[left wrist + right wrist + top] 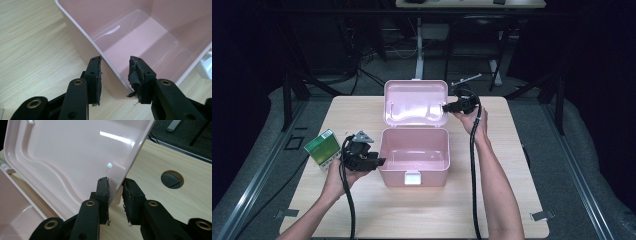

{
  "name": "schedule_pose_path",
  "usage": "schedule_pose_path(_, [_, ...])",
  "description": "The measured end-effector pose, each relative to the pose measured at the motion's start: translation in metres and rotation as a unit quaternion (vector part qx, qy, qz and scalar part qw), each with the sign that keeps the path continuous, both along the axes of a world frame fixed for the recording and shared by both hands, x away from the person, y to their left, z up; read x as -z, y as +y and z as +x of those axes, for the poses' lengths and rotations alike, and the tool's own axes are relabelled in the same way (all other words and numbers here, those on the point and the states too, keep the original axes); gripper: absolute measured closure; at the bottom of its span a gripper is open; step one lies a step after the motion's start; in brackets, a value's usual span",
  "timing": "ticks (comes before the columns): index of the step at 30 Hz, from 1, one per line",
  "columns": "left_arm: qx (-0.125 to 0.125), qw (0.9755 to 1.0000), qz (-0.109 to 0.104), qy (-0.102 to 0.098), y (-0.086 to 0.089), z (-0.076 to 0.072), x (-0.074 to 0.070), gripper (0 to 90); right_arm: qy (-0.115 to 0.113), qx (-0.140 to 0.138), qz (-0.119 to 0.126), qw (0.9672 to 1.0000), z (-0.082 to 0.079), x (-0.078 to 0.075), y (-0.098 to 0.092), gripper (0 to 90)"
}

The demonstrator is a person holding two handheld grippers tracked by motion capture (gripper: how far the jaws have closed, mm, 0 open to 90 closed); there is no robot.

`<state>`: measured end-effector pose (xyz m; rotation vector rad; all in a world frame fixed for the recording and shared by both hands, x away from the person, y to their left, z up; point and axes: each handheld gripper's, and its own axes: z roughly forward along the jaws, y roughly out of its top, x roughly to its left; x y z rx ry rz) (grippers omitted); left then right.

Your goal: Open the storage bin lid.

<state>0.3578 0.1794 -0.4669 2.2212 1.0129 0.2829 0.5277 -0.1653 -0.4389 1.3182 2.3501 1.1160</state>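
Far left on the bench (422,215), a green carton (323,147), untouched. Just right of it, left tool (379,161) at the left wall of the pink box (414,176), jaws straddling that wall near its front corner, parted, pads not clearly pressing. Box mid-bench, open, lid (415,102) raised behind. Farther right, right tool (445,107) clamped on the lid's right edge, pads tight on both faces.
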Motion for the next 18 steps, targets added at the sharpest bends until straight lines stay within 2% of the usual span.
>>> schedule_pose_path(18, [-0.003, 1.0000, -0.001, 0.002, -0.0001, 0.0003, -0.0001, 62.0, 0.017, 0.006, 0.011, 0.9998, 0.0025, 0.0057, 0.0000, 71.2])
